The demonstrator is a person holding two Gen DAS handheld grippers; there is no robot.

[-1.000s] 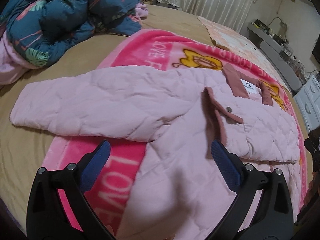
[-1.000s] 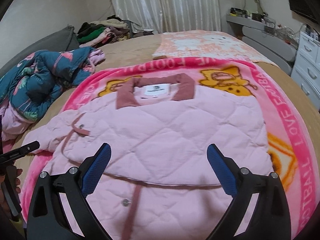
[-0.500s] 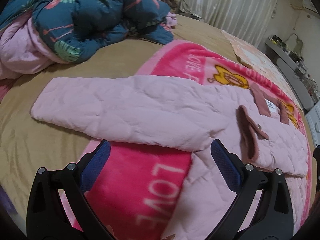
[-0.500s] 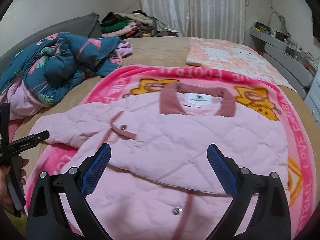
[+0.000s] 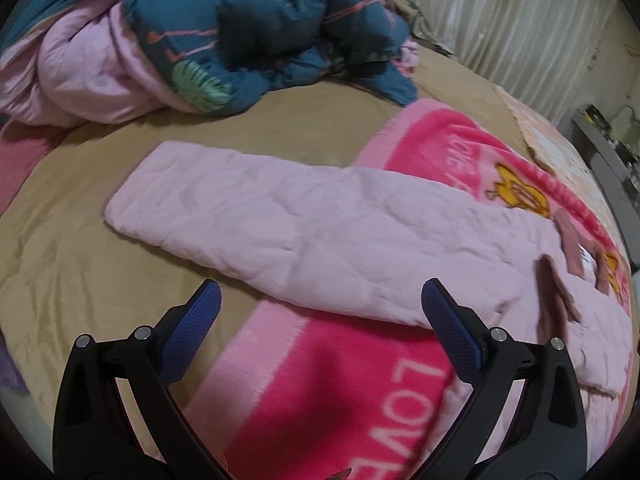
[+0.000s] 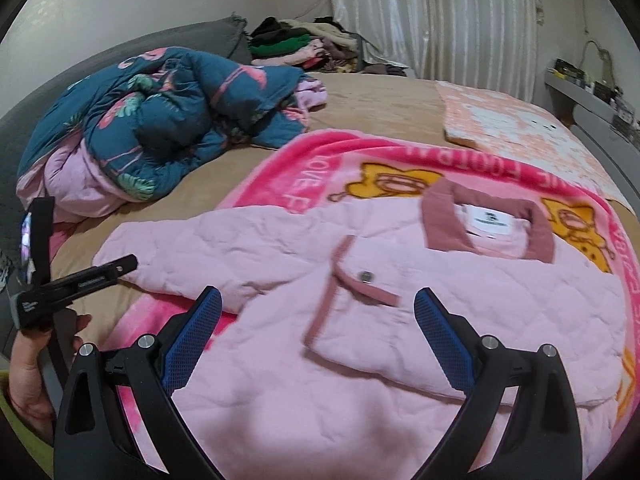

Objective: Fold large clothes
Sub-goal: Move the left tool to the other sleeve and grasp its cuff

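Since a second ago the left gripper (image 5: 320, 312) has swung left, off the jacket's body and toward its outstretched sleeve (image 5: 280, 232), and the right gripper (image 6: 318, 316) has turned the same way, so the collar (image 6: 488, 224) now sits to the right in its view. Both grippers have their blue-padded fingers spread wide apart, holding nothing. The pink quilted jacket (image 6: 400, 312) lies flat on a bright pink blanket (image 5: 340, 392) with yellow cartoon figures, spread over a tan bedsheet (image 5: 80, 272). One side is already folded across the front, a snap button showing on the flap. The sleeve reaches out to the left, its cuff end lying on the tan sheet past the blanket's edge, with nothing on top of it. Far left, a crumpled teal floral duvet (image 6: 160, 120) with pink lining is heaped. Beyond it is a pile of clothes (image 6: 304, 46), then pale curtains (image 6: 440, 16). A hand (image 6: 28, 376) at the near left holds the left gripper's handle.
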